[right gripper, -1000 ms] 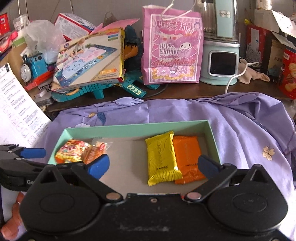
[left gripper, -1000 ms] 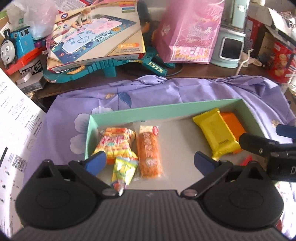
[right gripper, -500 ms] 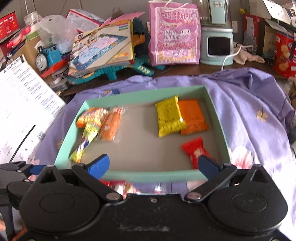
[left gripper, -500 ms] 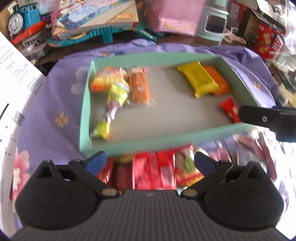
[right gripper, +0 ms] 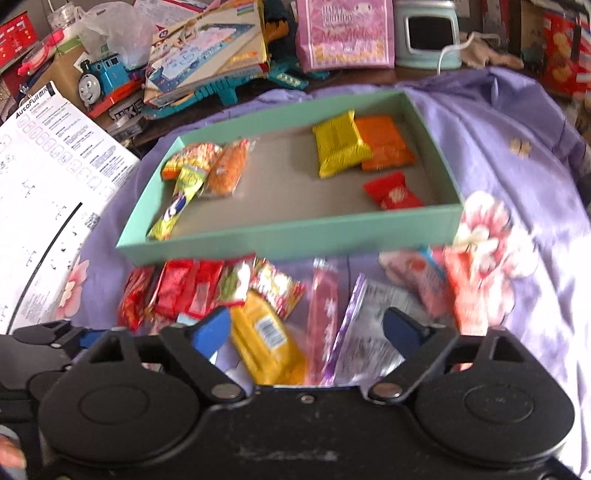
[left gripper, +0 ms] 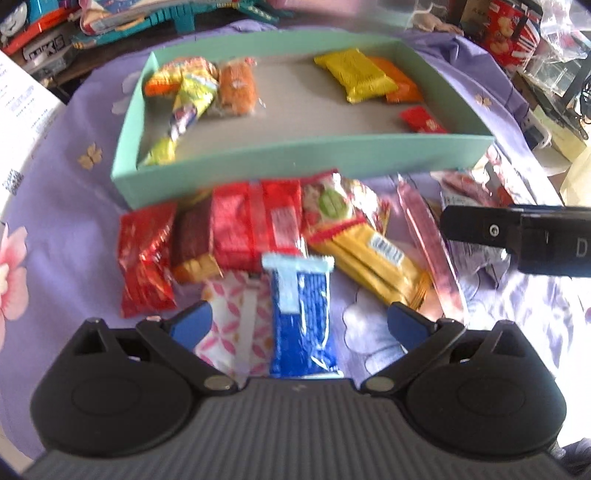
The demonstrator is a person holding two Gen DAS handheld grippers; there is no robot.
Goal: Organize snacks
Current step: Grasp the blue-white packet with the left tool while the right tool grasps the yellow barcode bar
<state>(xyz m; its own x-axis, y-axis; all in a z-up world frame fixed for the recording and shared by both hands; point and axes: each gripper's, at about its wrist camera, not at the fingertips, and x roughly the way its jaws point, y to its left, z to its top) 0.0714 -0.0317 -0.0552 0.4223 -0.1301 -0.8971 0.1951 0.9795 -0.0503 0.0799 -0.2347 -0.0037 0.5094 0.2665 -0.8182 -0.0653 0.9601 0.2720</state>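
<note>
A mint green box (left gripper: 303,160) (right gripper: 288,236) lies on the purple cloth and holds a yellow pack (left gripper: 354,74), an orange pack (right gripper: 382,146), a small red pack (right gripper: 393,192) and several snacks at its left end (left gripper: 195,88). A row of loose snacks lies in front of it: red packs (left gripper: 255,221), a blue pack (left gripper: 301,314), a yellow bar (right gripper: 267,338), a pink stick (right gripper: 325,306). My left gripper (left gripper: 299,325) is open over the blue pack. My right gripper (right gripper: 306,330) is open over the yellow bar and pink stick.
A purple flowered cloth (right gripper: 517,122) covers the table. Toys, a Thomas train (right gripper: 99,79), a boxed game (right gripper: 207,48), a pink gift bag (right gripper: 345,33) and a mint appliance (right gripper: 430,33) crowd the back. A white printed sheet (right gripper: 48,177) lies at the left.
Both grippers have pulled back from over the box toward the near side. The row of loose snacks in front of the box has come into view under them.
</note>
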